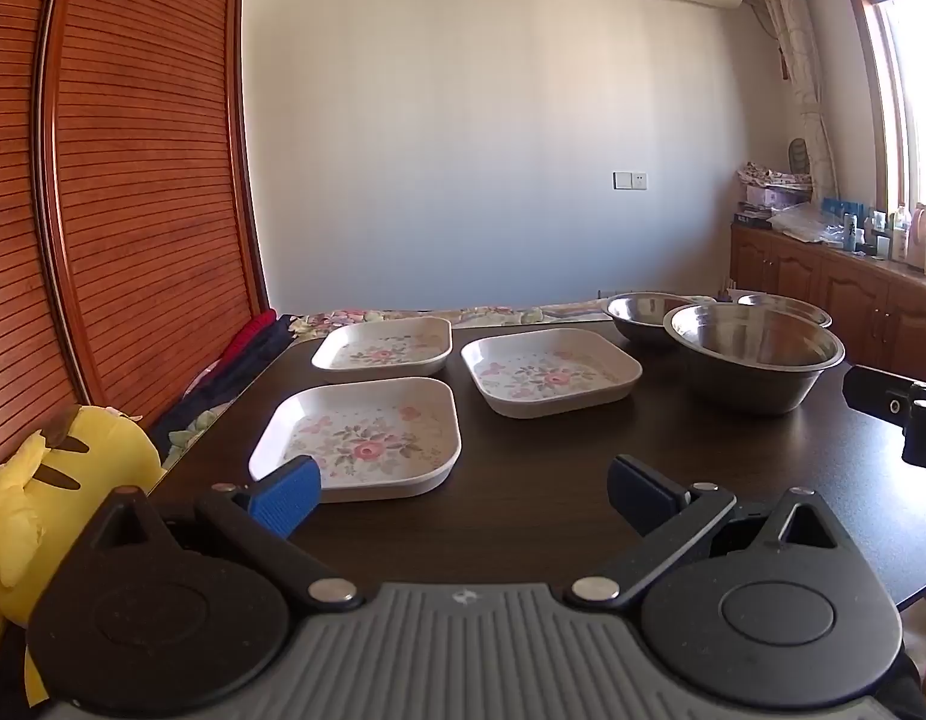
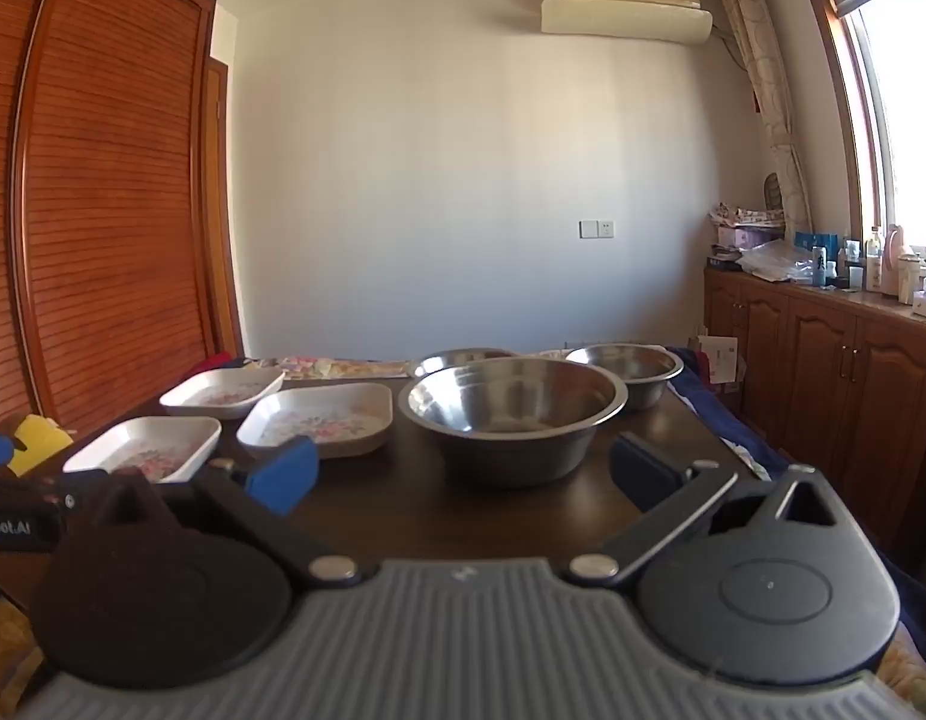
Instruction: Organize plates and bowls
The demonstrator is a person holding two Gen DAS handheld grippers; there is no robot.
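I have both claws spread wide and holding nothing. My left gripper point(image 1: 463, 495) hangs low over the near edge of the dark table point(image 1: 553, 480), its left pad in front of the near plate point(image 1: 358, 438). My right gripper point(image 2: 463, 474) faces the big bowl point(image 2: 514, 414).

Three floral square plates sit apart on the left half: the near one, the far plate point(image 1: 384, 347) behind it, and the right plate point(image 1: 550, 371) beside them. Three steel bowls cluster on the right half: the big one in front, the left bowl point(image 2: 457, 360) half hidden behind it, the right bowl point(image 2: 628, 372) further back.

Nothing is stacked yet, so I judge the task at its start.

Risks as I see them:
- The plates have sloped, smooth rims; a pinch on one edge may slip, or tip the plate as it lifts.
- The near plate lies close to the table's left edge; pushing instead of gripping could shove it off towards the yellow toy point(image 1: 55, 480).
- The bowls look crowded; reaching past the big one may knock the others, and steel slides easily on this top.
- My grippers work near each other and could collide over the middle.
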